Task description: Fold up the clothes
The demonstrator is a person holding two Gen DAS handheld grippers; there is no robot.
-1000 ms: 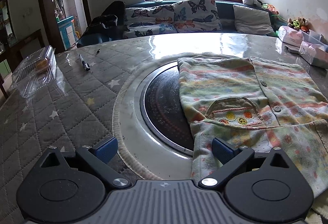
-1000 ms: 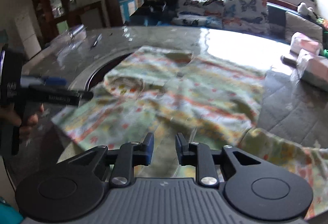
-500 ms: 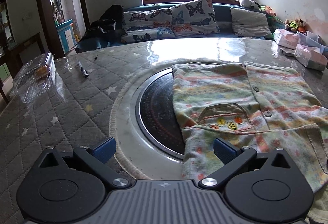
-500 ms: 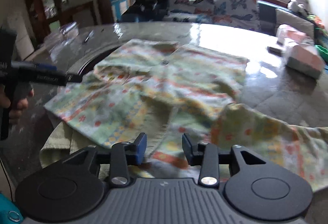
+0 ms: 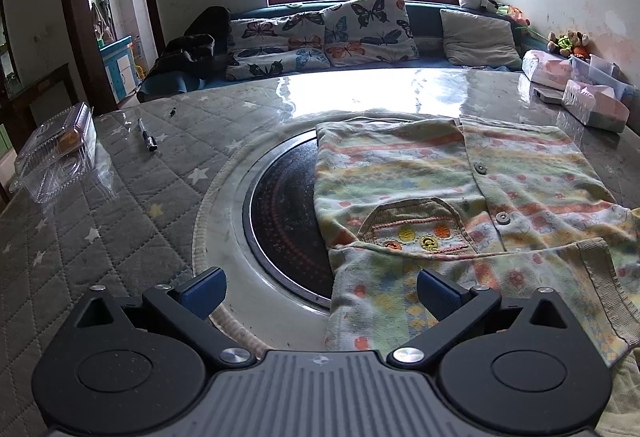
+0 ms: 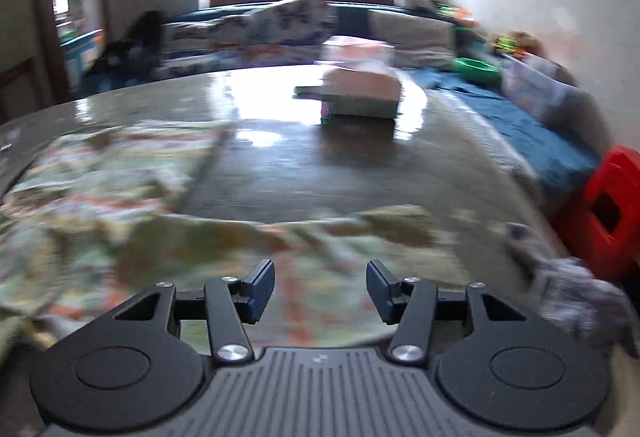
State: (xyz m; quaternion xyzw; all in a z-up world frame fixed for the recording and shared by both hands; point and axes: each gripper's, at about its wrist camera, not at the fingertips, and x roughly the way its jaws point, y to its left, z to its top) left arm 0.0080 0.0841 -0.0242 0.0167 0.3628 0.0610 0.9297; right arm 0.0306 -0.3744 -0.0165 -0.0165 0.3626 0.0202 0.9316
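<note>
Quilted grey star-print table cover (image 5: 104, 221) under a glossy sheet spreads across the big round table, with a round black cooktop disc (image 5: 284, 213) set in a pale ring at its centre. Lying flat over the disc's right part and the table beside it is the pastel striped, buttoned child's garment with an embroidered pocket (image 5: 460, 197); one patterned flap is folded across its near edge. In the right wrist view the same garment (image 6: 100, 197) is badly blurred, spread at the left and trailing toward the camera. The left gripper (image 5: 320, 289) hovers low over the garment's near left corner, its blue-padded jaws spread wide and holding nothing. The right gripper (image 6: 320, 281) also stands parted with nothing between its pads, above blurred cloth. At the table's far left sits a clear plastic clamshell box (image 5: 56, 153), and at the far right pink tissue packs (image 5: 592, 105). A black marker pen (image 5: 147, 135) lies near the clamshell.
</note>
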